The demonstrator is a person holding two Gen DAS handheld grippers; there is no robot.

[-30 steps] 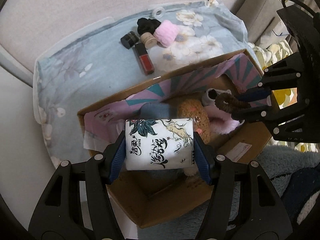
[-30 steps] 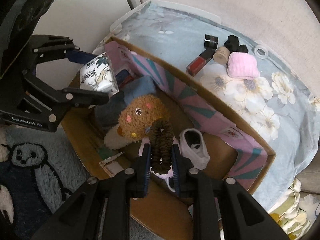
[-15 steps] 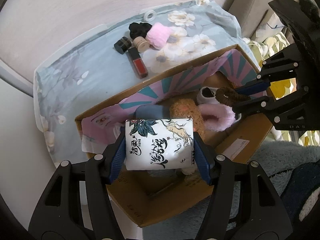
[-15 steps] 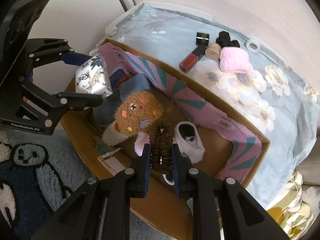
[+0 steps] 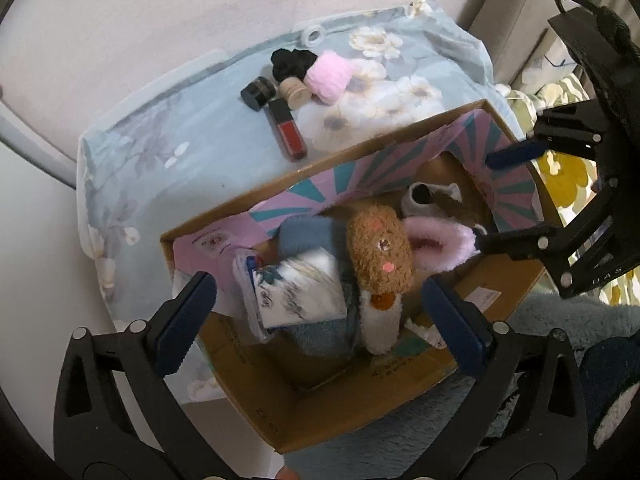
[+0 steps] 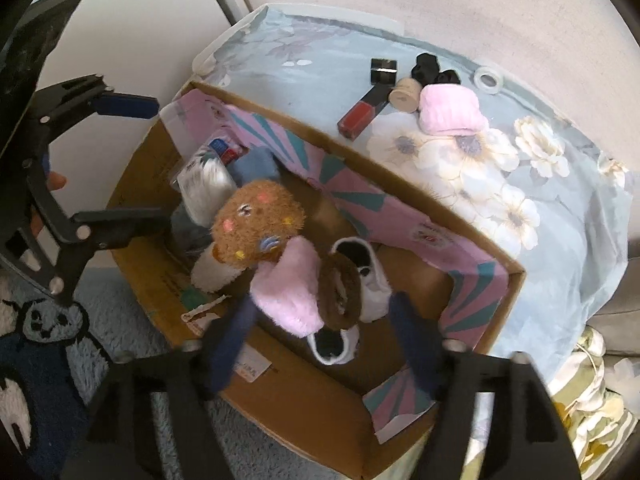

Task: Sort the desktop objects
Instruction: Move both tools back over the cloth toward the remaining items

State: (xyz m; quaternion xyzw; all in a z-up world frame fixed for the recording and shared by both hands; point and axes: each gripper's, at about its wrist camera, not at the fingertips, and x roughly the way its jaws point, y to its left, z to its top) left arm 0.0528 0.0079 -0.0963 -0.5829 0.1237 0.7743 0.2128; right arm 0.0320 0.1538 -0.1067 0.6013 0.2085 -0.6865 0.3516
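A cardboard box (image 5: 344,416) (image 6: 280,396) stands against a low table. My left gripper (image 5: 320,320) is open above its near left part; the white tissue pack (image 5: 296,292) (image 6: 206,188) lies blurred inside the box beside a brown plush toy (image 5: 380,252) (image 6: 256,220). My right gripper (image 6: 320,344) is open over the box; the brown scrunchie (image 6: 340,292) lies below it on a pink fluffy slipper (image 6: 288,292) and a white sock (image 6: 372,280). On the table are a red lip gloss (image 5: 286,128), a black jar (image 5: 258,93), a beige jar (image 5: 295,89), a black scrunchie (image 5: 290,60) and a pink roll (image 5: 329,76).
A floral blue cloth (image 5: 168,144) (image 6: 540,184) covers the table. A clear tape ring (image 5: 315,35) (image 6: 489,79) lies at its far edge. A blue penguin rug (image 6: 44,344) lies on the floor. A wall is behind; yellow floral fabric (image 5: 568,176) is at the right.
Both grippers have opened. The tissue pack has dropped from my left gripper into the box, and the brown scrunchie has dropped from my right gripper onto the pink slipper.
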